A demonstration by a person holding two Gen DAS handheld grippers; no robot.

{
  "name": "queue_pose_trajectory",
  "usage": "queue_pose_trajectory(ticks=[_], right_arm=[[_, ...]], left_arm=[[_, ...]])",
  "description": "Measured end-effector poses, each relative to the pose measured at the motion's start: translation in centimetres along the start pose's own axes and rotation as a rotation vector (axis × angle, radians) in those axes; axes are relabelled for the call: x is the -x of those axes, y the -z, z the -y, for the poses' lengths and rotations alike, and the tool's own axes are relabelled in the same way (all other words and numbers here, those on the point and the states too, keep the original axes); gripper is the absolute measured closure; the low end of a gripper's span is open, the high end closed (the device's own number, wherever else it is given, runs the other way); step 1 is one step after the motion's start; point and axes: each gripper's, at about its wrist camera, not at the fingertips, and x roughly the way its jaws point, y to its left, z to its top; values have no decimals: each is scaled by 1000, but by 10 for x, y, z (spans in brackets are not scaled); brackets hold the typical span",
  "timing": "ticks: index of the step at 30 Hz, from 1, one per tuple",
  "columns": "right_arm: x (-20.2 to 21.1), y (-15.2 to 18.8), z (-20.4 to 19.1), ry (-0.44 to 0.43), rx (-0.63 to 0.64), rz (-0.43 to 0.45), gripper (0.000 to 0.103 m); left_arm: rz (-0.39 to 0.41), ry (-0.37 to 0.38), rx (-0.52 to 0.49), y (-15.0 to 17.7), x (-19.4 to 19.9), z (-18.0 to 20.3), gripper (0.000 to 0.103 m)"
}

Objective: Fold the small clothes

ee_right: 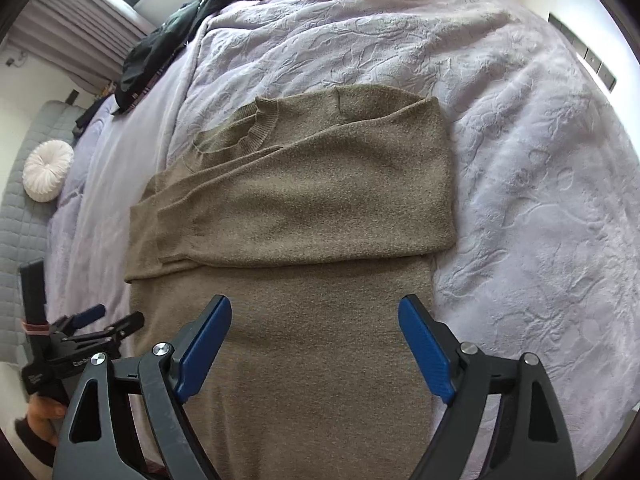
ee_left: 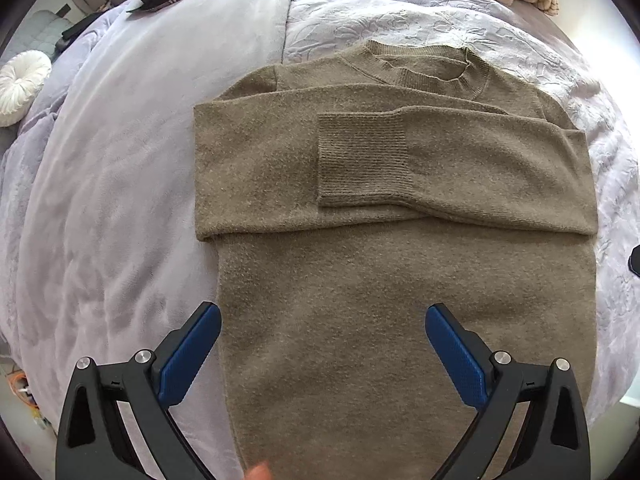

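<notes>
Sleeves folded across the sweater (ee_left: 400, 280); hem fold pending.
Left claw (ee_left: 323, 316) and right claw (ee_right: 315, 308), both released, must next likely grip the hem.

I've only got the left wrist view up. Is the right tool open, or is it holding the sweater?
Observer: The right tool is open and holds nothing. Its fingers stand apart above the lower half of the sweater.
Operator: Where is my left tool, seen from that side?
Observer: The left tool is beside the sweater's left edge, over the bedspread. I cannot tell whether it touches the cloth.
Operator: Is there anything past the bed on the right?
Observer: Yes, a row of wall switches on the wall beyond the bedspread.
</notes>
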Motion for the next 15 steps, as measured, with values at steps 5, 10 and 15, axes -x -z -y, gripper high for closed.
queue_pose_trajectory(ticks=[5, 10, 15], right_arm=[[3, 1, 21, -169, -109, -17, 15], [5, 5, 37, -273, -122, -34, 0], [-4, 12, 48, -345, -111, -104, 0]], left_arm=[[-30, 6, -2, 4, 1, 9, 0], [-38, 32, 34, 20, 6, 14, 0], [-43, 31, 122, 47, 9, 11, 0]])
